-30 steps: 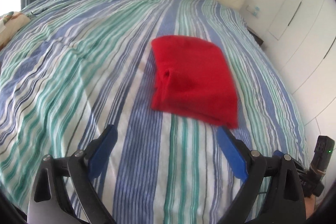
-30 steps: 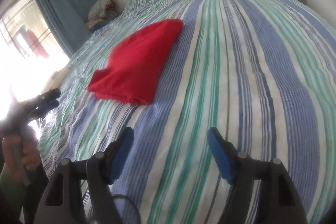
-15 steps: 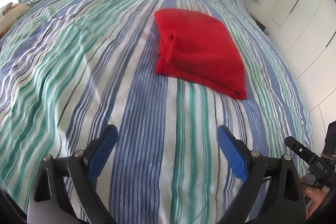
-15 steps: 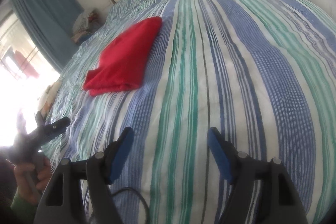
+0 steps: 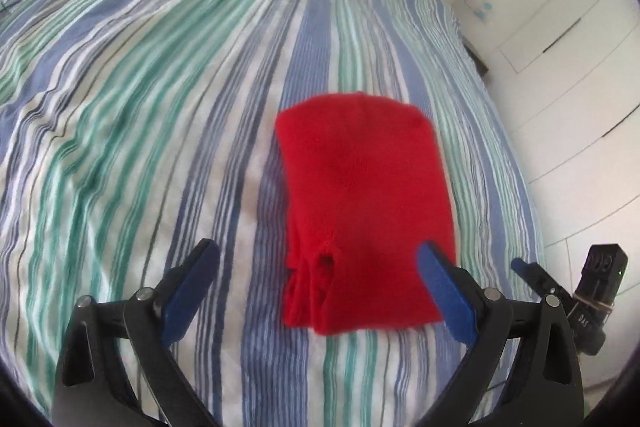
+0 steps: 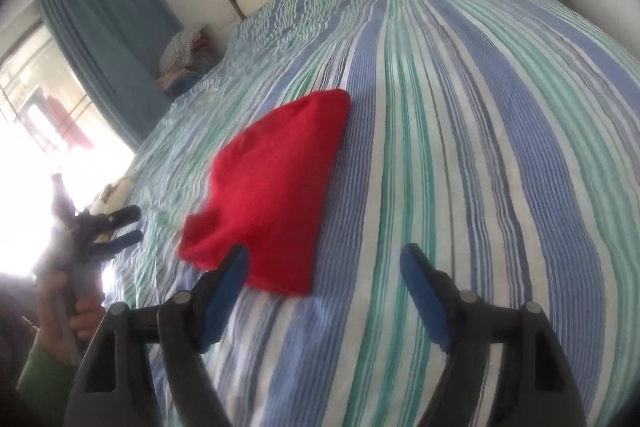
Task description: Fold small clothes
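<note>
While red garment (image 5: 360, 211) lies folded, flat on striped bed (image 5: 160, 107), left gripper (image 5: 316, 267) jaws wide, empty, framing near edge; right gripper (image 6: 324, 271) jaws just widened, empty; probably lining up regrasp.

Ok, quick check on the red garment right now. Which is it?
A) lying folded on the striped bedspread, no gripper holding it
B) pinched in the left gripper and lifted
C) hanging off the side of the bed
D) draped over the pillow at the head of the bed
A: the red garment lies folded flat on the striped bedspread, and both the left gripper and right gripper stand open, gripping nothing.
</note>
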A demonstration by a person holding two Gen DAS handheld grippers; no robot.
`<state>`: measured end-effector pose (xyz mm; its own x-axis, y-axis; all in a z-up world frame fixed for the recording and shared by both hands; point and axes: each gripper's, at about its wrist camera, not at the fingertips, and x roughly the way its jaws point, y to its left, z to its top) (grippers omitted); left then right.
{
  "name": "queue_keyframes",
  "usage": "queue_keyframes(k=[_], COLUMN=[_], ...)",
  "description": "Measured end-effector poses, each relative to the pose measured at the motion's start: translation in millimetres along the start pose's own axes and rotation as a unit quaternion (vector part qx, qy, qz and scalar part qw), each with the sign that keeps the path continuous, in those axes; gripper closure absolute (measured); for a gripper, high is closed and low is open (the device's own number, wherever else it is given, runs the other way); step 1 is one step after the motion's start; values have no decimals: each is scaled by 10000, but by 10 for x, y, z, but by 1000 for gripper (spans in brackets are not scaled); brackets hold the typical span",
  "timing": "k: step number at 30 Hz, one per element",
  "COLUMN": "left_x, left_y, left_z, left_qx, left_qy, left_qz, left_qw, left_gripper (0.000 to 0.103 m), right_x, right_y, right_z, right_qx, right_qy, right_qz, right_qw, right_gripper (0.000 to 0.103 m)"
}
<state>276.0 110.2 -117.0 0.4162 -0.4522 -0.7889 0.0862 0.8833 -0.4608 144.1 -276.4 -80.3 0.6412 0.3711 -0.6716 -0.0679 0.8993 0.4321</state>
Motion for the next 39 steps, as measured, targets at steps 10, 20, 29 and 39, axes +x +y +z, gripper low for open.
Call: queue_keyframes(k=[10, 20, 29, 39], left_x=[903, 215, 432, -256], left_y=[-80, -780, -948, -850], left_z=[204, 455, 302, -1190], left_qx=[451, 1008, 1060, 1731], left_qy=[513, -215, 185, -566], left_qz=[827, 73, 766, 2023], left_qw=[9942, 9946, 9912, 9622], left_gripper=[7, 86, 17, 4], right_x=[1675, 1284, 762, -23], right_y=[-121, 637, 220, -531], right_z=[605, 767, 1377, -91], right_qx=[763, -821, -233, -723], right_qy=[1130, 467, 320, 756], right_qz=[763, 195, 167, -1534], right_qw=[9877, 9953, 9991, 9826], right_gripper=[23, 76, 34, 19])
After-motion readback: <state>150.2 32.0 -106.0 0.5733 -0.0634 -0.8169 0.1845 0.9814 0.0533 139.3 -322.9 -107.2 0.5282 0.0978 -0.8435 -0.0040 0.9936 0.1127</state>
